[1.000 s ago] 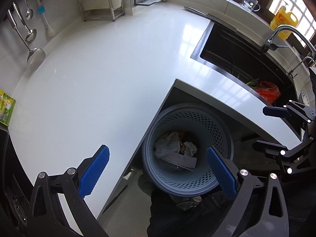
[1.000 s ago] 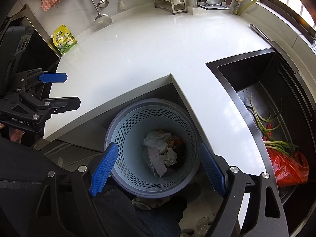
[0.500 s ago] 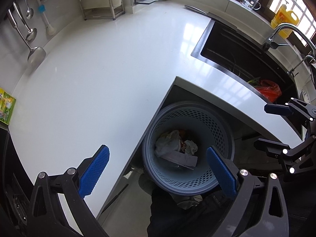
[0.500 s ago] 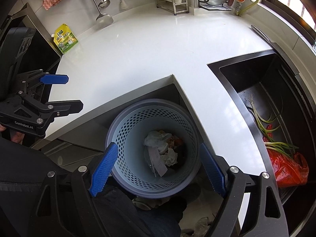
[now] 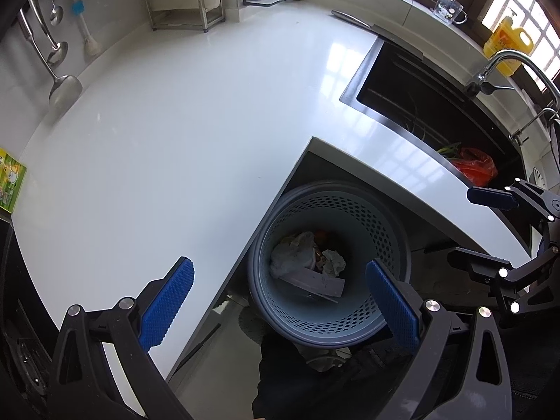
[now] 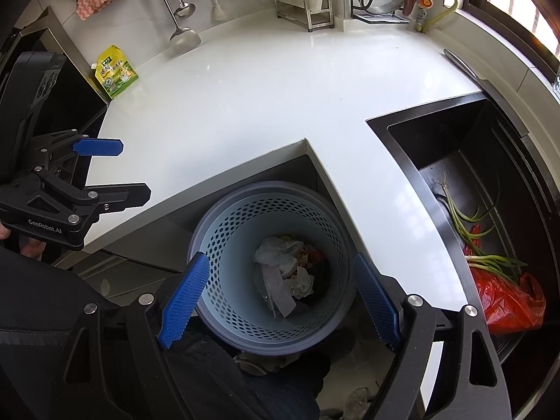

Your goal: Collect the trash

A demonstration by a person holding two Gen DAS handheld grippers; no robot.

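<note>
A grey perforated trash basket (image 5: 367,217) stands on the floor in the counter's inner corner, also in the right wrist view (image 6: 231,231). Crumpled tissues and paper scraps (image 5: 304,262) lie in it, also in the right wrist view (image 6: 283,273). My left gripper (image 5: 280,301) is open and empty above the basket's left side and counter edge. My right gripper (image 6: 280,297) is open and empty over the basket. Each gripper shows in the other's view, the right (image 5: 490,231) and the left (image 6: 115,171). A red plastic bag (image 6: 504,301) with green scallions (image 6: 465,220) lies in the black sink (image 6: 455,140).
The white L-shaped counter (image 5: 175,133) wraps around the basket. A green-yellow pouch (image 6: 113,71) leans at the back left by a black appliance. Ladles, a brush, metal racks and a pot line the back wall. A faucet (image 5: 507,63) and yellow bottle (image 5: 509,45) stand behind the sink.
Both grippers have drifted slightly; the views shift a little down and back. Both stay open and empty, and the basket's contents are unchanged.
</note>
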